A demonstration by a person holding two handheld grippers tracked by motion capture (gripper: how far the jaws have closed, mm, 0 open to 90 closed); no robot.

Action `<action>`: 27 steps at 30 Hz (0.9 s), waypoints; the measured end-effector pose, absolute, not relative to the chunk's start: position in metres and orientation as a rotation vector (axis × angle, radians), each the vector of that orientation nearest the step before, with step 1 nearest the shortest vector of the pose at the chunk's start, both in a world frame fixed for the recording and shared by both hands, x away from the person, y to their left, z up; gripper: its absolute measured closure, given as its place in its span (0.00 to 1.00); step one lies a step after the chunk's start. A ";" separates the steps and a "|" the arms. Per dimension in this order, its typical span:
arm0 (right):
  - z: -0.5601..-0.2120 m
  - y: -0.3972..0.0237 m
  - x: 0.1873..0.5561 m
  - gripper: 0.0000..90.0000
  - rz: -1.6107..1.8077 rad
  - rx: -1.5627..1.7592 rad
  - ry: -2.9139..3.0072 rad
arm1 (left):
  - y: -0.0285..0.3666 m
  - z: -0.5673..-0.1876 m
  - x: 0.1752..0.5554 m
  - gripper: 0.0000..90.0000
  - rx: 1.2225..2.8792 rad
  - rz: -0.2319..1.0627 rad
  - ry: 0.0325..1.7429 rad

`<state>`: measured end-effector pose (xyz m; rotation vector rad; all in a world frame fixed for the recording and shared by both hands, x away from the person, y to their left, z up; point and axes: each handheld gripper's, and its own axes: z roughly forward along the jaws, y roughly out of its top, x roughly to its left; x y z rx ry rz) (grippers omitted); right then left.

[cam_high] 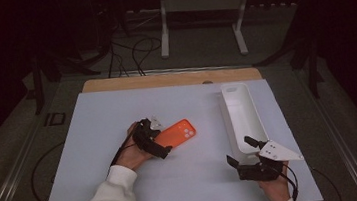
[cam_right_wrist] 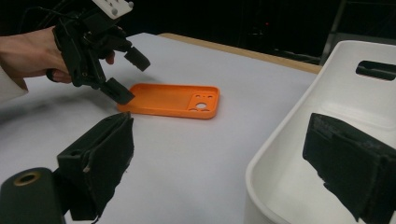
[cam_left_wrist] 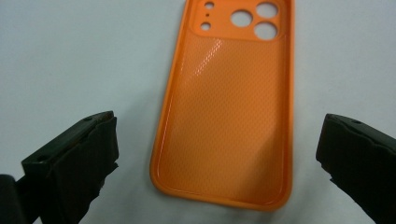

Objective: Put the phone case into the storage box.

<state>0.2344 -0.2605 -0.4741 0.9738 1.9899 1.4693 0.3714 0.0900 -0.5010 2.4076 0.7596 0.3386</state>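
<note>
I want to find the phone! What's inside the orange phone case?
Nothing. The orange phone case lies open side up on the white table, showing its bare textured inside and camera holes. What lies under it is covered. The left gripper straddles its near end, open.

The orange phone case [cam_left_wrist: 229, 116] looks like soft plastic, slightly glossy with a fine dotted texture inside. Right of it, the white bin [cam_high: 241, 116] is smooth shiny plastic. The counter [cam_high: 125, 186] top is matt pale grey, wood-edged at the back.

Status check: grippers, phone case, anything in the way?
Left gripper open, jaws straddling the orange phone case, not clamped. Right gripper open at near end of white bin. Case flat on table, hollow side up. Nothing blocking.
</note>
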 end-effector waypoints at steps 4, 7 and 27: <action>-0.474 -0.260 0.235 0.10 1.468 0.970 1.991 | 0.086 -0.506 0.376 0.00 2.441 0.317 0.766; -0.474 -0.260 0.235 0.10 1.468 0.970 1.990 | 0.083 -0.507 0.378 0.00 2.452 0.309 0.761; -0.474 -0.259 0.235 0.10 1.468 0.974 1.992 | 0.077 -0.516 0.386 0.12 2.455 0.216 0.774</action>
